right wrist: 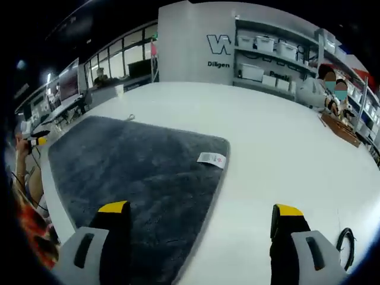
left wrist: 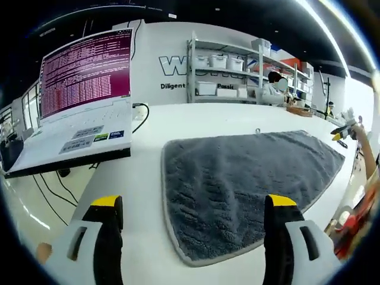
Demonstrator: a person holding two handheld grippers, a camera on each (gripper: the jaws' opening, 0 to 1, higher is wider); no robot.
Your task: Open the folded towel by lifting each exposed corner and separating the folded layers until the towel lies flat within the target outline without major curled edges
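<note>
Nearest the lens in the left gripper view, the left tool (left wrist: 194,208) stands with its two yellow-tipped jaws wide apart and nothing between them. Just ahead of it and a little to its right, the grey towel (left wrist: 243,178) lies spread flat on the white worktop (left wrist: 148,160), its near rounded corner reaching in between the jaws. The towel's light hem runs unbroken along the edge nearest the tool. Ahead and to the left of the tool, an open laptop (left wrist: 83,101) sits at the worktop's edge with a purple screen of text, and a black cable (left wrist: 141,116) curls beside it. Far ahead stands a shelf rack (left wrist: 237,74) with white bins against the wall.

In the right gripper view, the right tool (right wrist: 202,217) also has its jaws spread wide, gripping nothing. The towel (right wrist: 130,172) lies ahead and to the left, passing under the left jaw, flat on the worktop (right wrist: 279,148). A small white label (right wrist: 212,159) lies at the towel's edge just ahead of the tool. At the far left of this view, a person's hand (right wrist: 24,148) holds the other tool beyond the towel.
</note>
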